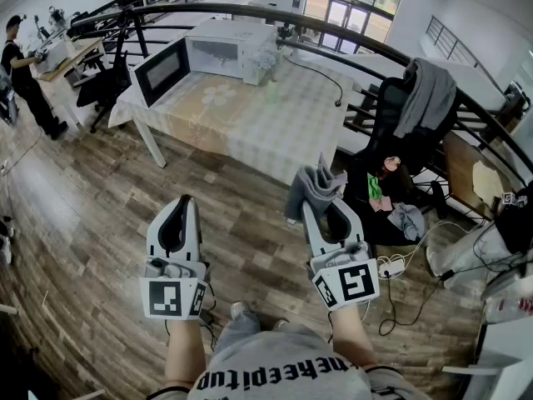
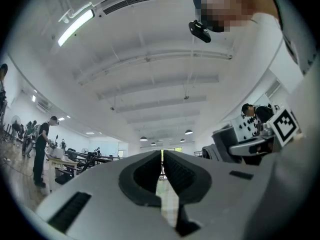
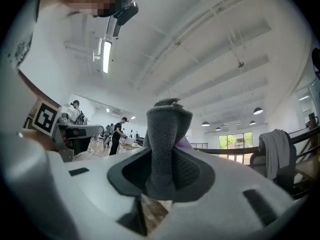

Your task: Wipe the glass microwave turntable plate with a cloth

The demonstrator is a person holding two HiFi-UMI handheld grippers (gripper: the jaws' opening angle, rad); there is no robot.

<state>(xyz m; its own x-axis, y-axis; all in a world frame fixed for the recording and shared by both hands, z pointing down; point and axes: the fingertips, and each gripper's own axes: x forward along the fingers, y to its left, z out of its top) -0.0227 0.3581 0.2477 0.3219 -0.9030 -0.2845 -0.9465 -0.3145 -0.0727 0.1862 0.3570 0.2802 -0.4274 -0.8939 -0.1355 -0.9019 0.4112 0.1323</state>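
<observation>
Microwave (image 1: 233, 44) interior too small, indistinct

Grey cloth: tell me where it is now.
The grey cloth is clamped in the right gripper, centre-right in the head view, over the wooden floor, short of the table with the microwave.

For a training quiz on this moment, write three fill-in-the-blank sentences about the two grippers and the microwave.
1. The right gripper is shut on a grey ____.
2. The left gripper is shut and holds ____.
3. The microwave on the table stands with its door ____.
Missing words: cloth; nothing; open.
</observation>
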